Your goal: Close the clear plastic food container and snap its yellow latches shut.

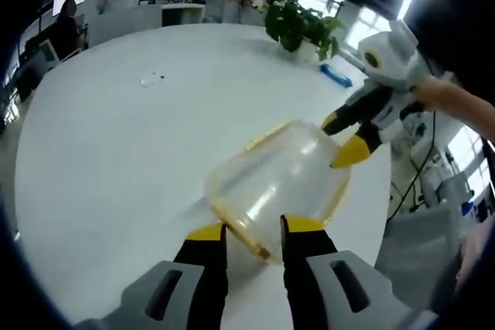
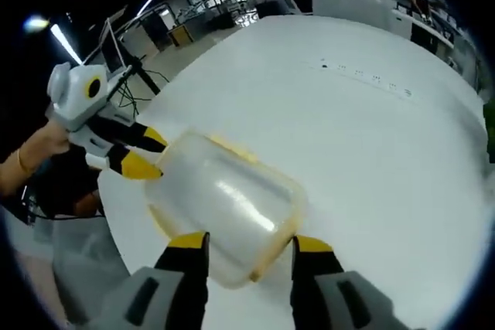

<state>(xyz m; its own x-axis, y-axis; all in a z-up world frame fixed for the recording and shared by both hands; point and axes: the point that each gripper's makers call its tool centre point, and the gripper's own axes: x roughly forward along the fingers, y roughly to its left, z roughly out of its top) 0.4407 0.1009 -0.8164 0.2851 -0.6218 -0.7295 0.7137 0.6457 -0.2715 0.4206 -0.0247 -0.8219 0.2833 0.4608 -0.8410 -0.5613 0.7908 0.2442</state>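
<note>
Left gripper [image 1: 254, 231]: yellow-tipped black jaws spread apart, straddling the near edge of the clear plastic container [image 1: 277, 188]; whether the pads actually touch it cannot be told. Right gripper [image 2: 249, 245]: jaws likewise parted, standing on either side of the opposite end of the container [image 2: 224, 206], nothing clamped between them. Container sits on the white round table [image 1: 116, 152], close to the table edge, lying with its rounded clear body upward and a yellow rim running around its lower edge [image 1: 241, 234]. In the left gripper view the right gripper's tips are at the container's far corner. Latch positions cannot be made out. Green potted plant [image 1: 300, 25] stands at the far side of the table, well apart from the container; a small blue object [image 1: 336, 75] lies near it.
</note>
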